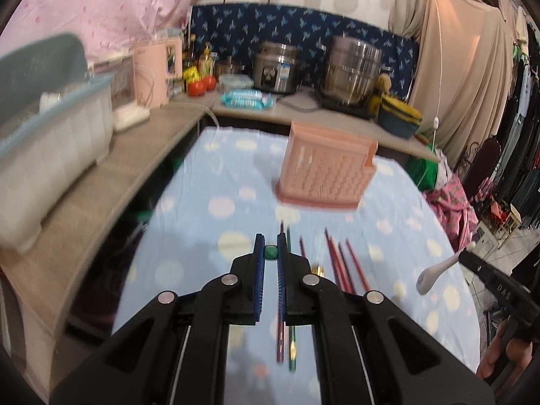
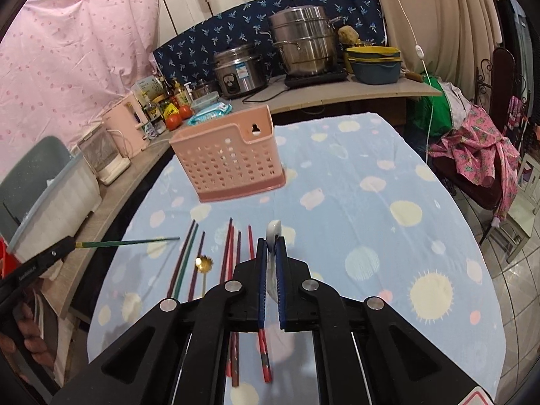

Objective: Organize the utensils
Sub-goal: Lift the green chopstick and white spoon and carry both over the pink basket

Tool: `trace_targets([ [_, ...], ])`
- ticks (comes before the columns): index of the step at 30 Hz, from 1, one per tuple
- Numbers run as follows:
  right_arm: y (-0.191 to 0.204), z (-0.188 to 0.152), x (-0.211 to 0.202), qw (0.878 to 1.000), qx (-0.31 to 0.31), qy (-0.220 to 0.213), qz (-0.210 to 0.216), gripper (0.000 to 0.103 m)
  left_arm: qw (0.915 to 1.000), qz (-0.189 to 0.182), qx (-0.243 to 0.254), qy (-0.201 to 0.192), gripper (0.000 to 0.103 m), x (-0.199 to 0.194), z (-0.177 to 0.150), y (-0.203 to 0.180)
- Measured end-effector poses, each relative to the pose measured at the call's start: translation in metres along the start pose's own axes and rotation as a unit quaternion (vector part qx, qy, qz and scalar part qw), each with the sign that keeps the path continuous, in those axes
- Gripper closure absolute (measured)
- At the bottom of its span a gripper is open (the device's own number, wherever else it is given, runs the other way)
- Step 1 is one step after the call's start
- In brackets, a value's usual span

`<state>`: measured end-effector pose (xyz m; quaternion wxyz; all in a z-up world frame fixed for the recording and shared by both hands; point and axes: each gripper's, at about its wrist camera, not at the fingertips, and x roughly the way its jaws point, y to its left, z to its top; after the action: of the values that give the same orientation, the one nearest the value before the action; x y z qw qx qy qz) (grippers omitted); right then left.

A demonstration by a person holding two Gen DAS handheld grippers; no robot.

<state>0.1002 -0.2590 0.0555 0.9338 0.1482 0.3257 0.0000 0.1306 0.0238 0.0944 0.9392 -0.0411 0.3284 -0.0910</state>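
Observation:
A pink perforated utensil basket [image 1: 324, 172] [image 2: 229, 158] stands on the blue dotted tablecloth [image 2: 371, 202]. Several red, purple and green chopsticks [image 2: 233, 253] [image 1: 344, 263] and a gold spoon [image 2: 204, 265] lie in front of it. My left gripper [image 1: 271, 251] is shut on a green chopstick [image 2: 128, 243], held above the table's left side; its end [image 1: 271, 251] shows between the pads. My right gripper [image 2: 270, 246] is shut on a white spoon [image 2: 272, 233] [image 1: 435, 271], held above the cloth right of the chopsticks.
A wooden counter [image 2: 337, 96] runs along the left and back with a rice cooker [image 2: 238, 71], steel steamer pot [image 2: 303, 44], bowls [image 2: 374, 62], tomatoes, bottles, a pink appliance [image 2: 125, 121] and a grey-lidded bin [image 1: 50, 125]. Clothes and chairs stand at the right.

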Motion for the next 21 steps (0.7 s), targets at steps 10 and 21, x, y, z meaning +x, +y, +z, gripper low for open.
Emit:
trace_targets([
  [10,0.008,0.068,0.039,0.999,0.009,-0.011,0.038,0.097,0.997,-0.009,0.01,-0.076,0.096,0.005,0.102,-0.012],
  [21,0.015,0.16,0.096,0.995,0.041,-0.033,0.085,0.097,0.9814,-0.039,0.011,-0.188,0.096,0.009,0.211,-0.044],
])
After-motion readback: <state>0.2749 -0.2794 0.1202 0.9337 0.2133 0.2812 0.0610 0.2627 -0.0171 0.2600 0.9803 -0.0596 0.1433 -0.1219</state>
